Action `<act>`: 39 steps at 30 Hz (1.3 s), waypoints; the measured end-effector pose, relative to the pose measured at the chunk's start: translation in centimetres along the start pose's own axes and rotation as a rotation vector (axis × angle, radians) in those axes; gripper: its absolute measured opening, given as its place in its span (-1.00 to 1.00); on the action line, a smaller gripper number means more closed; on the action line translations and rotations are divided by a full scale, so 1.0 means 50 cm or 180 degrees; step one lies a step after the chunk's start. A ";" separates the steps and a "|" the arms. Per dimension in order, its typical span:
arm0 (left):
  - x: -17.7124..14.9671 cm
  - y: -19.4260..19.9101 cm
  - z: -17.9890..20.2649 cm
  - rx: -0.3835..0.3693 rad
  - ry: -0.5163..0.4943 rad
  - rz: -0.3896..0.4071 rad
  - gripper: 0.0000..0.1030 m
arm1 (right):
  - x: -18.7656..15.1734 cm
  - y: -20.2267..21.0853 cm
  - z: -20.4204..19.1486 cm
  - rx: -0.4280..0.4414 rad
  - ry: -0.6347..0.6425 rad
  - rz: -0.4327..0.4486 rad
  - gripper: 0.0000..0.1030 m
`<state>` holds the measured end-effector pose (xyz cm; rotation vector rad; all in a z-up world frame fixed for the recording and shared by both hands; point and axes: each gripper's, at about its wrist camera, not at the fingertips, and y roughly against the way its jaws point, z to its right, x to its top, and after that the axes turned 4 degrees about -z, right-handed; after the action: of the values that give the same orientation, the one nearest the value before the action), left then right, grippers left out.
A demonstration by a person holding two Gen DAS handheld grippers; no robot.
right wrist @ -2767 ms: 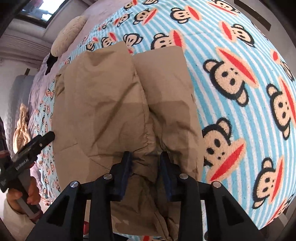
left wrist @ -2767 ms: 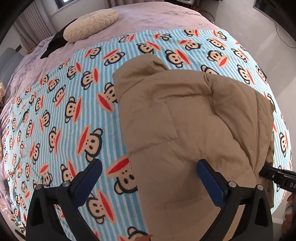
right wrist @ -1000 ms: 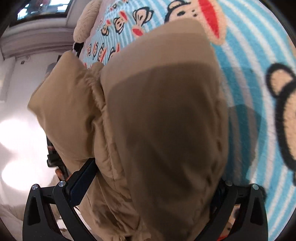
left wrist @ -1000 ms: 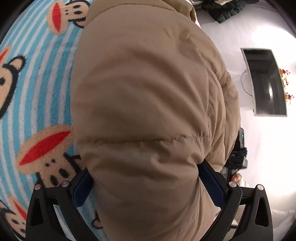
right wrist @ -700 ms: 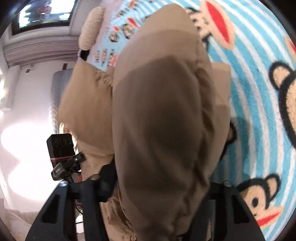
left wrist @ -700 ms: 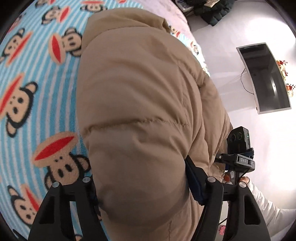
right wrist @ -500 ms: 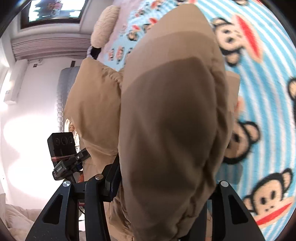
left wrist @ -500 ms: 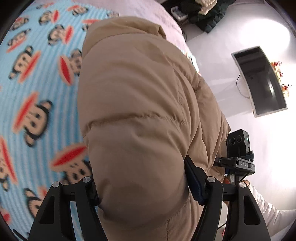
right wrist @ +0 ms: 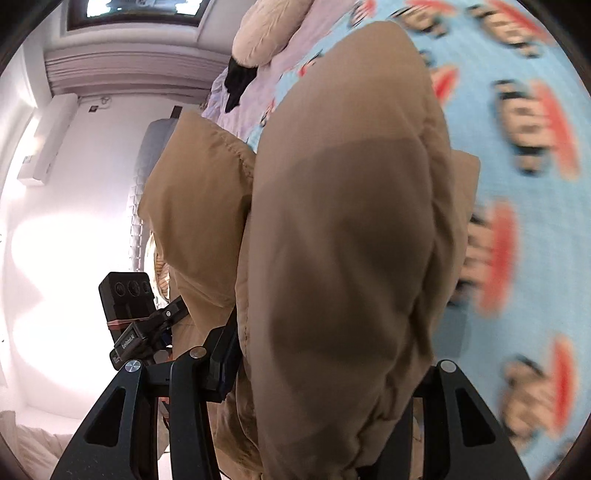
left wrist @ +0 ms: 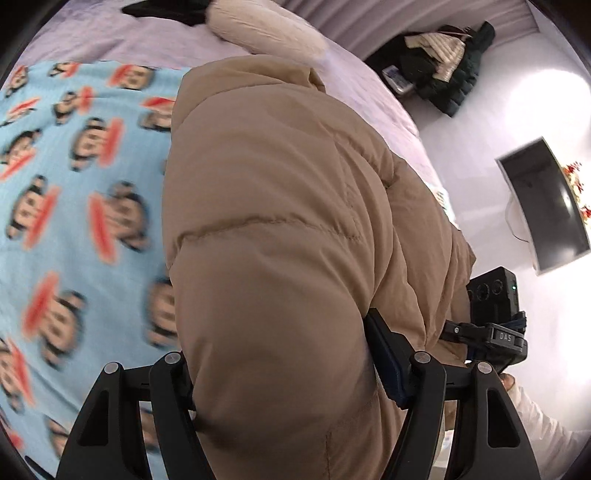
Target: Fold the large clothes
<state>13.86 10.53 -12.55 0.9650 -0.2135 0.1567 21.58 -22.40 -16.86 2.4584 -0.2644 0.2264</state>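
A bulky tan padded jacket (left wrist: 280,229) fills the middle of both views. My left gripper (left wrist: 280,354) is shut on a thick fold of its near edge and holds it up above the blue monkey-print blanket (left wrist: 74,192). My right gripper (right wrist: 325,354) is shut on the other side of the jacket (right wrist: 351,221), also lifted off the blanket (right wrist: 524,184). The fingertips are mostly buried in the padding. Each view shows the other gripper's camera unit beside the jacket, on the right in the left wrist view (left wrist: 495,317) and on the left in the right wrist view (right wrist: 129,310).
A cream pillow (left wrist: 266,33) and a dark garment (left wrist: 166,9) lie at the bed's far end on a lilac cover (left wrist: 369,96). Dark clothes (left wrist: 443,66) are piled beyond the bed. A monitor (left wrist: 543,206) sits off the bed's right side. White wall is to the left (right wrist: 55,221).
Both grippers closed on the jacket's near edge and lifted it off the blanket. Since half a second ago they have carried it further toward the pillow end, and the blanket is blurred with motion.
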 end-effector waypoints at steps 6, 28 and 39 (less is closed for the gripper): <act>0.037 -0.029 -0.200 0.0241 0.0316 -0.0020 0.64 | 0.067 -0.170 0.003 -0.0161 -0.0158 -0.0010 0.14; -0.036 0.023 -0.074 0.1520 -0.0658 0.0342 0.65 | -0.113 -0.151 -0.165 -0.1603 0.0225 0.0171 -0.57; -0.103 0.099 -0.071 0.1494 -0.0454 -0.0036 0.65 | -0.158 -0.137 -0.117 -0.1727 -0.0205 0.0142 -0.56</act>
<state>8.12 16.05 -11.86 1.4461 -0.3101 0.1297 15.07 -12.43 -18.14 1.9252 -0.3562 0.0789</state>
